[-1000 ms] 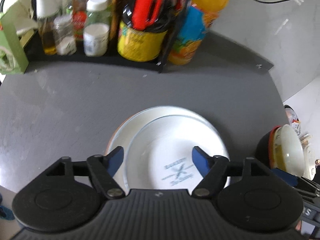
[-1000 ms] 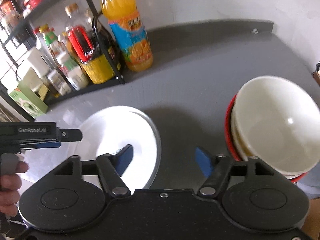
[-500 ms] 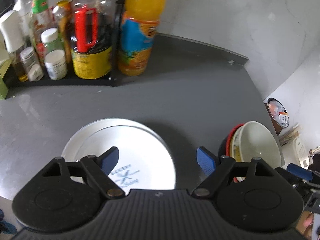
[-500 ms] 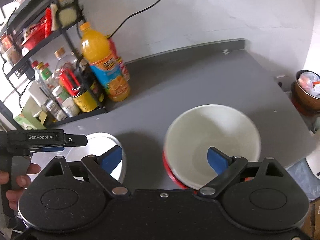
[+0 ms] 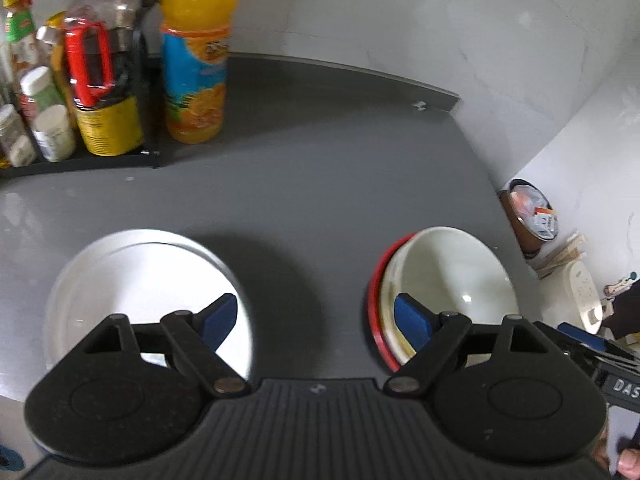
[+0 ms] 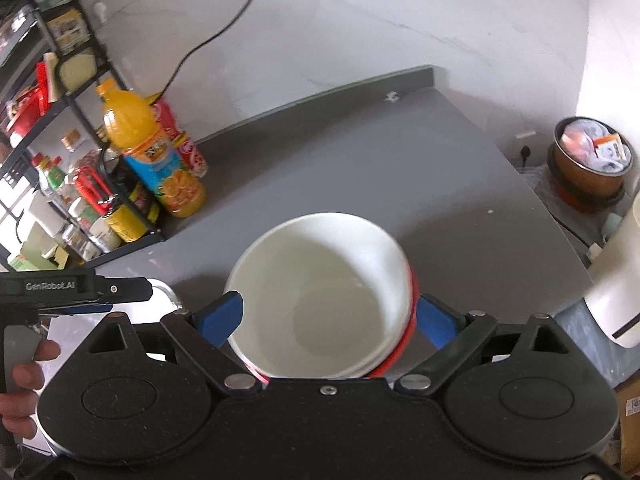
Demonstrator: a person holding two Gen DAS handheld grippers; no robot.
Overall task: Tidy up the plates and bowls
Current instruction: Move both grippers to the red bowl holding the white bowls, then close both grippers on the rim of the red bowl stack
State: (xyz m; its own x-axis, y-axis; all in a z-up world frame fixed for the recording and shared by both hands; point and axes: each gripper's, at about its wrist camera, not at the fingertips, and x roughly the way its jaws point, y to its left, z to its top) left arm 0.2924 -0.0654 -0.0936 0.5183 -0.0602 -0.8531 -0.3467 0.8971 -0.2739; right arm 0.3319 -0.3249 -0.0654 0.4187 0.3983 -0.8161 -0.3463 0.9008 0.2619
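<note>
Left gripper [image 5: 316,318] fingers spread, empty | my right gripper [image 6: 329,316] fingers wide, straddling bowl stack [image 6: 320,292] | plates [image 5: 136,280] at 9 o'clock

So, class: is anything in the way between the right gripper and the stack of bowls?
Nothing visible. The right gripper is open, its fingers on either side of the white bowl topping the stack; only bare counter surrounds it.

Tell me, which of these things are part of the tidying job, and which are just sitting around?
Part of the job:
stacked white round plates
white bowl nested in red-rimmed bowls

Just sitting around:
orange juice bottle
black wire rack of jars and sauces
brown pot of packets
</note>
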